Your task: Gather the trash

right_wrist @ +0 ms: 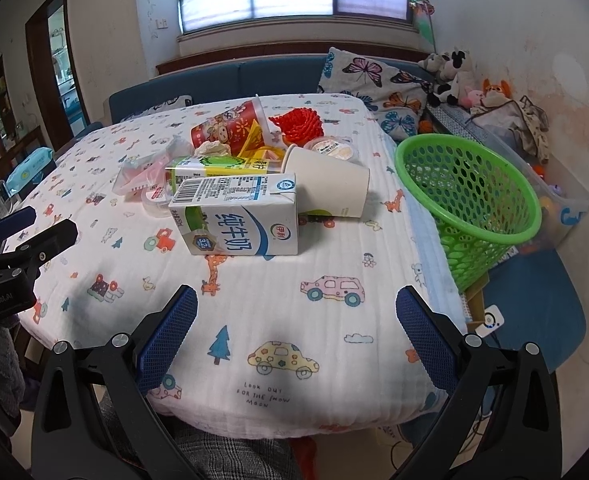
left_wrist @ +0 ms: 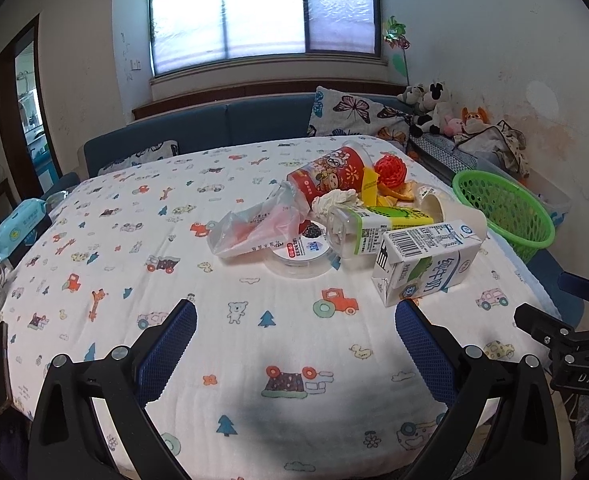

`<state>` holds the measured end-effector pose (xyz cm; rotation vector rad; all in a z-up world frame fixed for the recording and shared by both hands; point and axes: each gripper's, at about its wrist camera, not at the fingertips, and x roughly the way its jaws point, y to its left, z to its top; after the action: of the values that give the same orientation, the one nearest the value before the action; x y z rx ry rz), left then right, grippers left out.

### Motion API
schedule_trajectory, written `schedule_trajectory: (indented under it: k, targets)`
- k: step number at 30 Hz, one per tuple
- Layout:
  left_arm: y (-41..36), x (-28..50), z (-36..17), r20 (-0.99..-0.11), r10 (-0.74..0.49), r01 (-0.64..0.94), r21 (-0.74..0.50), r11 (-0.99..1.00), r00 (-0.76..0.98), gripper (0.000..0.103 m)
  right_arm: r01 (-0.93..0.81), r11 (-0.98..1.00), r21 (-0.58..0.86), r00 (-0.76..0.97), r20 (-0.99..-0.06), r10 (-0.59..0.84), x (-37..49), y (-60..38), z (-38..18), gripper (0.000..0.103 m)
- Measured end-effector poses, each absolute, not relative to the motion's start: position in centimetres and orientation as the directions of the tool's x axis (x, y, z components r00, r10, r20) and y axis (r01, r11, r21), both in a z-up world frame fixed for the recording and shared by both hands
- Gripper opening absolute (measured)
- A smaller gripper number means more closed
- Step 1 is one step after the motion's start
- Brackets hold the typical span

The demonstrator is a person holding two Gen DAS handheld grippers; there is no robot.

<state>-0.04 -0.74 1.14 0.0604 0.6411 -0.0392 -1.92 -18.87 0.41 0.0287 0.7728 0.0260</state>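
Hovering, spread and empty: right gripper, nearer than left gripper to white rectangular milk carton, lying crosswise ahead

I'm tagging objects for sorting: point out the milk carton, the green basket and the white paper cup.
milk carton (right_wrist: 246, 228), right wrist view, printed front face.
green basket (right_wrist: 468, 236), right wrist view, near rim.
white paper cup (right_wrist: 334, 188), right wrist view, side wall.
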Motion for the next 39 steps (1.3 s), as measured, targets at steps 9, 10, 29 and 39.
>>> schedule_trajectory:
  k: [9, 10, 29, 39]
  targets:
    - [-1.3, 0.5, 1.7, -0.590, -0.036, 0.069, 0.034, 0.997, 0.806, 0.097, 0.000, 0.999, 0.035, 0.723, -0.691, 0.024, -1.9, -19.6, 0.8, 0.099]
    - [-1.3, 0.6, 1.7, -0.590, -0.036, 0.070, 0.035, 0.997, 0.807, 0.097, 0.001, 0.999, 0.034, 0.723, -0.691, 0.023, -1.9, -19.6, 0.8, 0.099]
    - [-1.8, 1.2, 2.3, -0.577, -0.047, 0.078, 0.029, 0.997, 0.815, 0.097, 0.004, 1.000, 0.025, 0.746, -0.666, 0.014, -1.9, -19.9, 1.8, 0.099]
    - [-2.3, 1.2, 2.5, -0.574, -0.056, 0.090, 0.032, 0.995, 0.817, 0.097, 0.013, 1.000, 0.028, 0.754, -0.656, 0.009, -2.0, -20.1, 2.1, 0.099]
